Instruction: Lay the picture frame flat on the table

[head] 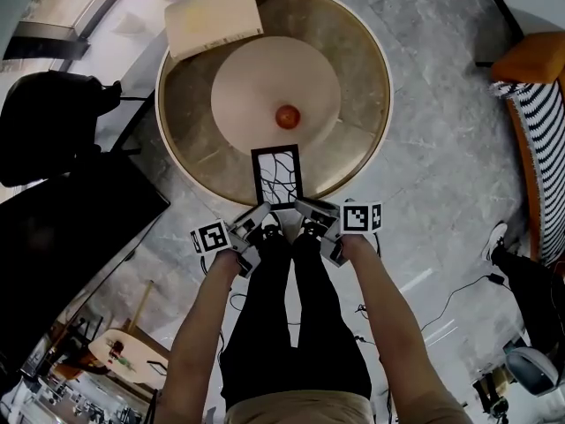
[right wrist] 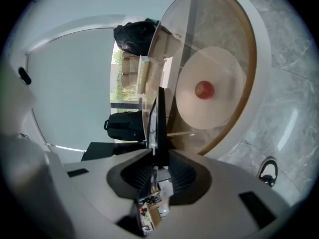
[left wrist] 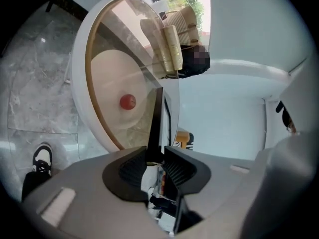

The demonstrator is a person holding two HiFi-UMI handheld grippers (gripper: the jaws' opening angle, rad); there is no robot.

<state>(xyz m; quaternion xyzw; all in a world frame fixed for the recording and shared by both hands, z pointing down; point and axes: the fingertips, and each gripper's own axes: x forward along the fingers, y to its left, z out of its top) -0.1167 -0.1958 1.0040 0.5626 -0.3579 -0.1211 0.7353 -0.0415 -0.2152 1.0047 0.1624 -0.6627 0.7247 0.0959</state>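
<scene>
The picture frame, black-edged with a white line drawing, rests at the near edge of the round glass table, face up in the head view. Both gripper views show it edge-on, the frame running along the glass. My left gripper is at its near left corner; the jaws stand around the frame's edge with a thin gap, not pressing. My right gripper holds the near right corner, and there the jaws are shut on the frame.
A red ball sits on the pale disc at the table's middle. A tan book lies at the far rim. A black bag and a dark panel stand to the left, a striped cushion to the right.
</scene>
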